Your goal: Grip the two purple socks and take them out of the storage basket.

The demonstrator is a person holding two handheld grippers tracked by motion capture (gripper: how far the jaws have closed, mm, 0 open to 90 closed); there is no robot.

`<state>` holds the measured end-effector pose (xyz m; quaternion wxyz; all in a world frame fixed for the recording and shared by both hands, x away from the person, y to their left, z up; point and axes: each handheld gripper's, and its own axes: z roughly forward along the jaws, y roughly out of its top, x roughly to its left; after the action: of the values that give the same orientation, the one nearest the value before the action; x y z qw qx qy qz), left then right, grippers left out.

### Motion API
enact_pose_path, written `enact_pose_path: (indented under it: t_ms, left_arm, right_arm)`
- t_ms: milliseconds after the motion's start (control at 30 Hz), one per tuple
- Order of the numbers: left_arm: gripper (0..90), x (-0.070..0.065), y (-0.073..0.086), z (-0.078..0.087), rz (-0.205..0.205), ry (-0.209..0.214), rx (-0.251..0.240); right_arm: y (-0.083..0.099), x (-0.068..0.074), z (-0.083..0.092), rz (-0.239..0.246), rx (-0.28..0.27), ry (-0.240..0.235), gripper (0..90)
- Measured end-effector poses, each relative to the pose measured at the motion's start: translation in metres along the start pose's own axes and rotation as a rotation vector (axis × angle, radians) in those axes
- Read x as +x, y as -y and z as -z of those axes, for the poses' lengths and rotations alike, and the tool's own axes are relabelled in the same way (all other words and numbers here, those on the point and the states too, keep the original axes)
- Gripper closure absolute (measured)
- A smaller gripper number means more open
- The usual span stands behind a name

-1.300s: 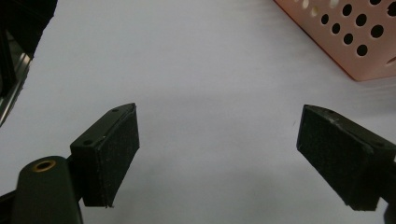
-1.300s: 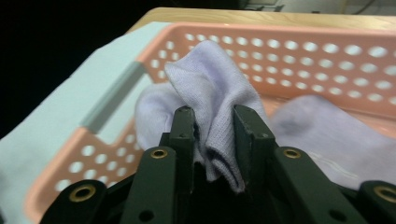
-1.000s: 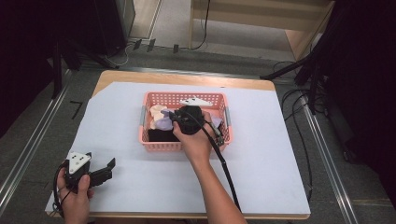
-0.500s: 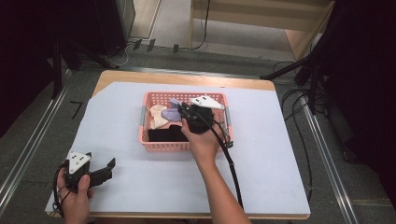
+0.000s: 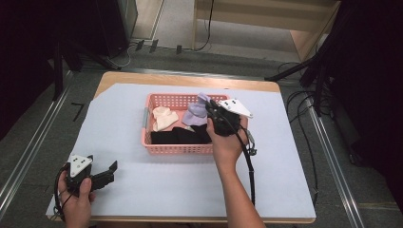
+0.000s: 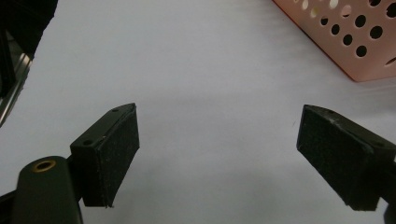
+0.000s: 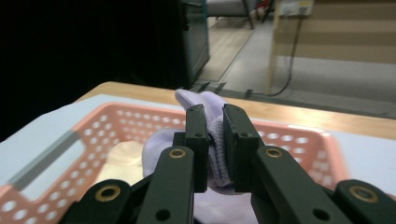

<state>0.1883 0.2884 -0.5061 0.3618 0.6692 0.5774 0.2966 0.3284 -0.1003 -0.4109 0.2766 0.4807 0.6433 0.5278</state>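
The right gripper pinches a lilac sock over the right part of the pink perforated basket, its jaws drawn narrow on the knit, which bunches between the pads; they have just been closing on it within the last moment. The grip sits near the sock's upper end, probably so the rest can hang free and come clear of the other laundry. In the right gripper view one rounded end of the sock pokes up above the jaw tips while the body drops below them, so its long axis runs roughly upright, tilted a little away from the person. In the high view its lower part seems to rest against the basket's contents beside a cream sock, with a dark garment along the near wall. The left gripper waits low over the pale table cover near the front left corner, jaws wide apart with nothing between them, likely kept ready to receive or spread the sock.
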Motion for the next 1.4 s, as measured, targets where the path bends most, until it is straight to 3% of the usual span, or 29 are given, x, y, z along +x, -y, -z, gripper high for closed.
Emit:
enact_pose_path:
  t_ms: [167,367,400,533,800,933,1133,1267,1400]
  left_arm:
    - [14.3,0.0,0.0,0.0,0.0,0.001,0.0]
    - [14.3,0.0,0.0,0.0,-0.001,-0.002,0.001]
    - [14.3,0.0,0.0,0.0,-0.001,-0.002,0.001]
    - [14.3,0.0,0.0,0.0,-0.001,-0.002,0.0]
    - [14.3,0.0,0.0,0.0,-0.003,-0.003,-0.001]
    - [14.3,0.0,0.0,0.0,-0.003,-0.004,-0.002]
    - [14.3,-0.001,0.0,0.0,-0.004,-0.004,-0.002]
    - [14.3,-0.001,0.0,0.0,-0.004,-0.006,0.0]
    - [14.3,-0.001,0.0,0.0,-0.005,-0.008,-0.003]
  right_arm:
    - [0.001,-0.023,0.011,-0.008,-0.034,0.054,81.3]
    - [0.002,-0.056,0.028,-0.069,-0.072,0.119,81.3]
    - [0.002,-0.056,0.028,-0.069,-0.072,0.119,81.3]
    - [0.006,-0.078,0.04,-0.087,-0.081,0.176,81.2]
    - [0.021,-0.106,0.052,-0.12,-0.05,0.25,81.2]
    - [0.039,-0.126,0.058,-0.137,-0.018,0.299,81.1]
    - [0.06,-0.143,0.062,-0.158,0.026,0.34,80.5]
    - [0.071,-0.153,0.066,-0.22,0.049,0.348,70.1]
    - [0.07,-0.15,0.068,-0.21,0.003,0.347,58.7]
